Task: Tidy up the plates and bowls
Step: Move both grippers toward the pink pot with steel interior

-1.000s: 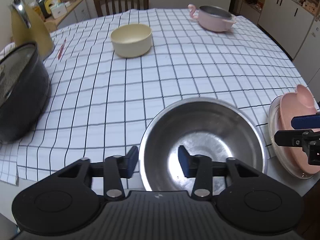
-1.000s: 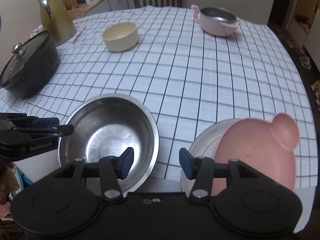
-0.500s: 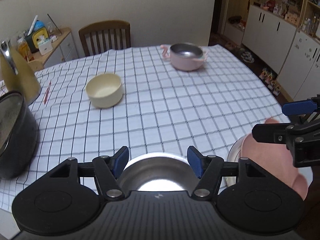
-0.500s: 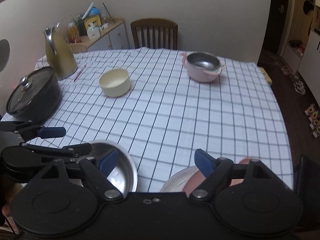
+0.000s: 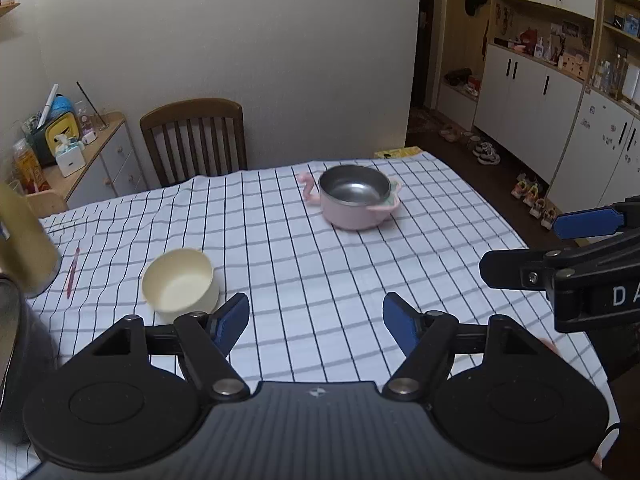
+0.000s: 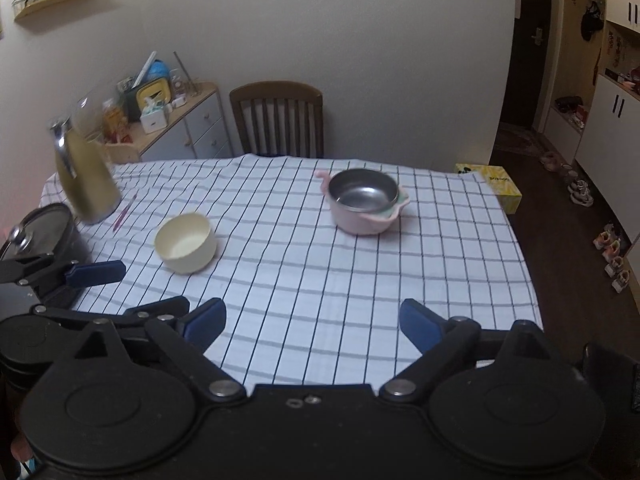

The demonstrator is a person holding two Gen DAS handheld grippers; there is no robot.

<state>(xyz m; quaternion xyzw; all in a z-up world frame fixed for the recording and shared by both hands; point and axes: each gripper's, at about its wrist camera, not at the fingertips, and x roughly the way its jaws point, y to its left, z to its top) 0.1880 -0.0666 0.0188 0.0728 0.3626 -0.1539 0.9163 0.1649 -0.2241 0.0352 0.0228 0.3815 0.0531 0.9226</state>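
Observation:
A cream bowl [image 5: 179,287] [image 6: 186,247] sits on the checked tablecloth at the left middle. A pink bowl with a steel liner and handles [image 5: 354,197] [image 6: 365,201] sits farther back. My left gripper [image 5: 316,322] is open and empty, raised over the near table edge. My right gripper [image 6: 312,322] is open and empty, also raised. Each gripper shows from the side in the other's view: the right one [image 5: 568,248], the left one [image 6: 84,280]. The steel bowl and pink plate are hidden below the gripper bodies.
A yellow-green kettle [image 6: 86,180] and a black lidded pot [image 6: 44,236] stand at the table's left. A red pen [image 5: 73,272] lies near the kettle. A wooden chair [image 5: 194,140] stands behind the table. A yellow tissue box [image 6: 494,186] is at the far right edge.
Both grippers have lifted and pulled back from the steel bowl and pink plate, which dropped out of view. Both sets of jaws have opened wider.

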